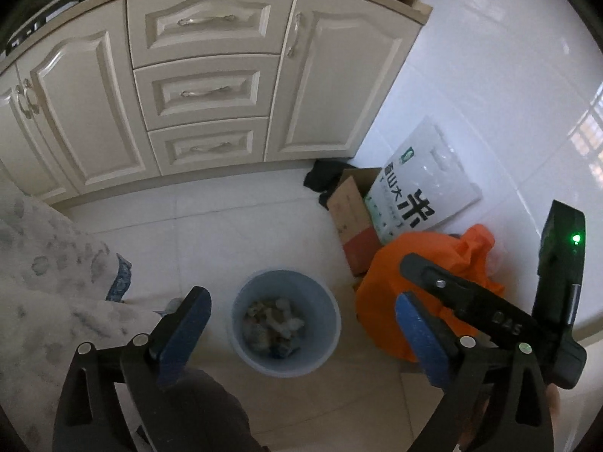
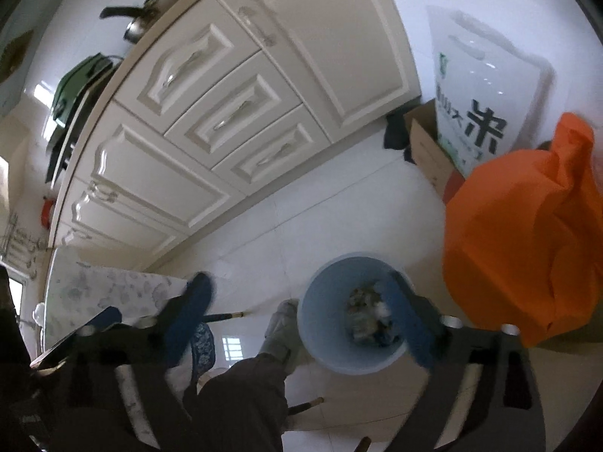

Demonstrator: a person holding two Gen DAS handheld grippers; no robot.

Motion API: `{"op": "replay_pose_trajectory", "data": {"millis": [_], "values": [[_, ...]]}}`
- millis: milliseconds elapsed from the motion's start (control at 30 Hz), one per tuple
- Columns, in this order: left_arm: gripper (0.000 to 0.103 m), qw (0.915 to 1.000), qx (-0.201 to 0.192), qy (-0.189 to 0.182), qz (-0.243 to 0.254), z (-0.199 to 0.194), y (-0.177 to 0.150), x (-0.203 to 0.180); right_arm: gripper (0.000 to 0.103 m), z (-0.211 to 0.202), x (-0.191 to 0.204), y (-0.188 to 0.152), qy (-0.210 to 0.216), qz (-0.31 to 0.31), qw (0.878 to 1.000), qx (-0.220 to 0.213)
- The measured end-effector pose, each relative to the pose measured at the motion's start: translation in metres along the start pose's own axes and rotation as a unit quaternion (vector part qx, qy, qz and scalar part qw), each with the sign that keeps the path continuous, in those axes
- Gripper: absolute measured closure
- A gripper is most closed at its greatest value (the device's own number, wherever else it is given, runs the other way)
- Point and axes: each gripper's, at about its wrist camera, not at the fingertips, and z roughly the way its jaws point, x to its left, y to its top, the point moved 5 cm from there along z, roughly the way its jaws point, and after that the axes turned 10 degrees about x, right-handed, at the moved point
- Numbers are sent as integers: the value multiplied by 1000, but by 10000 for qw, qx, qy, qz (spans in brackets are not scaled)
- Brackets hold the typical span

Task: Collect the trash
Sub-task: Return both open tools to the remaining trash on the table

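Both claws, left claw (image 1: pixel 297 331) and right claw (image 2: pixel 301 320), are held wide open and empty above the round pale-blue plastic bin (image 1: pixel 286 322) of scraps on the white tiled floor (image 1: pixel 233 233); a drop-off step is judged done, fresh trash to be sought next.

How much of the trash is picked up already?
Done: the blue bin on the floor already has scraps in its bottom. In hand: nothing, since the left gripper and right gripper both hang open and empty above it. Left: no loose trash shows on the floor tiles here.
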Motion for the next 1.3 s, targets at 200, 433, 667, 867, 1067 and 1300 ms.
{"op": "replay_pose_trajectory", "data": {"millis": [200,433,667,867,1067,1300], "values": [[3,9994,-282,150,96,-34,-26,-15,0,-23,-5,-3,-105,107,9997,-216],[2,9972,-717,31,226,-98,-68,-14,0,-57,19,-10,-118,-68,9988,-464],[1,9895,-1444,33,83,-187,-119,19,0,-91,80,-21,-2,-555,9959,-711],[1,9808,-1915,203,-316,-252,-173,69,0,-116,158,-40,179,-1220,9881,-915],[1,9677,-2342,620,-695,-313,-233,120,0,-127,246,-72,324,-2054,9732,-978],[1,9480,-2721,1158,-1175,-366,-301,168,0,-129,324,-113,445,-2813,9528,-1049]]}}
